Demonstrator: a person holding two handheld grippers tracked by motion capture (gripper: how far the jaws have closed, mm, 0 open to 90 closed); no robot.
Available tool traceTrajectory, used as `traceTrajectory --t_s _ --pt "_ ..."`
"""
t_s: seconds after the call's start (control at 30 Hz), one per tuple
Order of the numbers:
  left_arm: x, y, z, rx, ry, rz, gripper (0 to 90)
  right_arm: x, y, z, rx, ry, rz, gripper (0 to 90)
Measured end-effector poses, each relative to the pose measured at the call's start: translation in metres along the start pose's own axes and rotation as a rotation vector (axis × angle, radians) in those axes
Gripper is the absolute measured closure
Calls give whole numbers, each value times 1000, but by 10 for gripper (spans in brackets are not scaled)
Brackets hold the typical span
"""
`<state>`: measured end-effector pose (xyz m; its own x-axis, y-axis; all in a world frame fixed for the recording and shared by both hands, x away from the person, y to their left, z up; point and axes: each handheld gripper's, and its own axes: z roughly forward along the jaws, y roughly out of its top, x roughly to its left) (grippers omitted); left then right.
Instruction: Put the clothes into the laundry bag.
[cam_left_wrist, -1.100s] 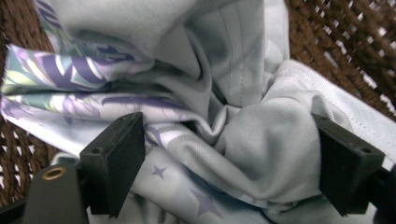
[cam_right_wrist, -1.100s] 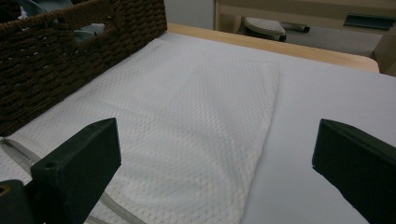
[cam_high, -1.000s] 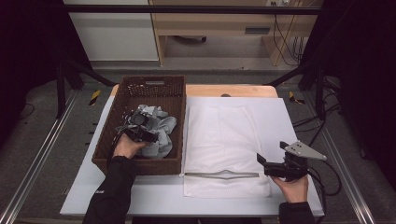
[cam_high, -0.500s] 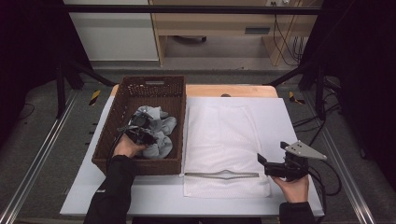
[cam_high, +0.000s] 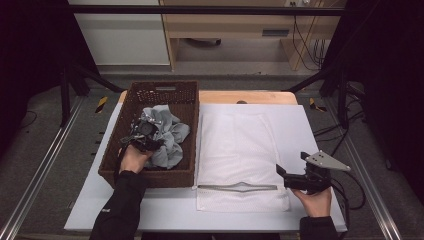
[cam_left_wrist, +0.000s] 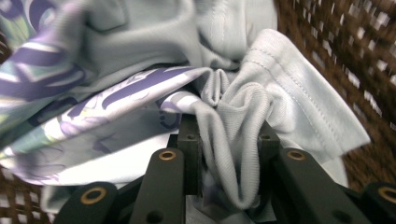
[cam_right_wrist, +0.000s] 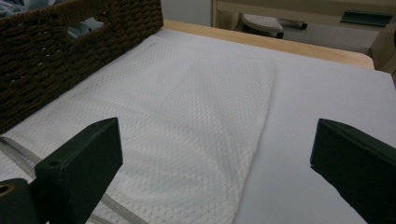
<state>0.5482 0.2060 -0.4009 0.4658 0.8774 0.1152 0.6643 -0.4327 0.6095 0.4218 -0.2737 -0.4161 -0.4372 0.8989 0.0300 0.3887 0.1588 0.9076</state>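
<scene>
From the high view, the left gripper (cam_high: 142, 141) reaches down into the brown woven wicker basket (cam_high: 150, 176), where the crumpled pale grey garment with purple print (cam_high: 167, 137) lies. Beside the basket, a flat white mesh laundry bag (cam_high: 240, 150) lies with its zipper end toward the person, probably waiting to be filled.

In the left gripper view, the jaws have just been closing and now pinch a fold of the garment (cam_left_wrist: 233, 140).

In the right gripper view, the right gripper (cam_right_wrist: 210, 154) idles above the bag (cam_right_wrist: 187, 107), jaws wide, holding nothing.

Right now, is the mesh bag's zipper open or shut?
Partly open, it looks. The mesh bag lies flat on the table, and its zipper bows apart in the middle in the high view.
</scene>
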Motion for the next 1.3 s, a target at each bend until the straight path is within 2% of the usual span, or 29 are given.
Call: traceTrajectory --t_s 0.13,0.3,0.5,0.6,0.67,0.7,0.9,1.13,1.3 --pt "0 -2 -12 -118 44 4 715 0 0 1 1 -3 0 29" --pt "3 -6 -25 -251 65 -33 720 0 0 1 4 1 1 30" --pt "11 -9 -42 -408 34 -96 721 -2 1 -2 -7 2 4 33" --pt "17 -10 -53 -495 11 -145 721 -2 1 -2 -4 0 3 33" --pt "19 -12 -59 -537 10 -164 721 -2 0 -1 -1 2 -1 33" --pt "19 -13 -65 -574 11 -176 722 -1 0 -1 1 2 2 33" --pt "19 -9 -88 -671 0 -182 722 -1 0 0 4 4 -1 33" --pt "12 -2 -125 -820 4 -180 722 -1 0 -2 -6 4 4 38" --pt "11 5 -149 -893 7 -174 721 0 0 0 -2 7 1 40"
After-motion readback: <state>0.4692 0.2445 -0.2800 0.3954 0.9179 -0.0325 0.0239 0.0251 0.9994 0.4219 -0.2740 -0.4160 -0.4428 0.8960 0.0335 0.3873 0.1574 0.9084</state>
